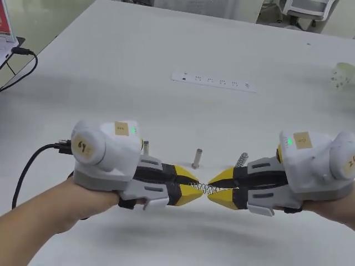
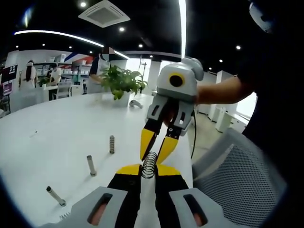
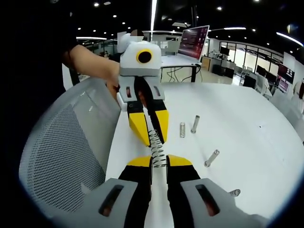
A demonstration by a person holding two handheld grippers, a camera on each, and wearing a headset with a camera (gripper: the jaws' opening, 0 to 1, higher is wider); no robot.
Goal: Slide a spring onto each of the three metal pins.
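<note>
A small steel spring hangs level just above the white table, stretched between both grippers. My left gripper is shut on its left end and my right gripper on its right end, tips facing each other. The same spring sits at my left tips, and in the right gripper view the spring runs to the other gripper. Behind stand three upright pins: the left pin partly behind the left gripper, the bare middle pin, and the right pin, which wears a spring.
A white power strip lies farther back and a black cable loops at the far left. A loose spring rests on the table. A grey mesh chair stands by the near table edge.
</note>
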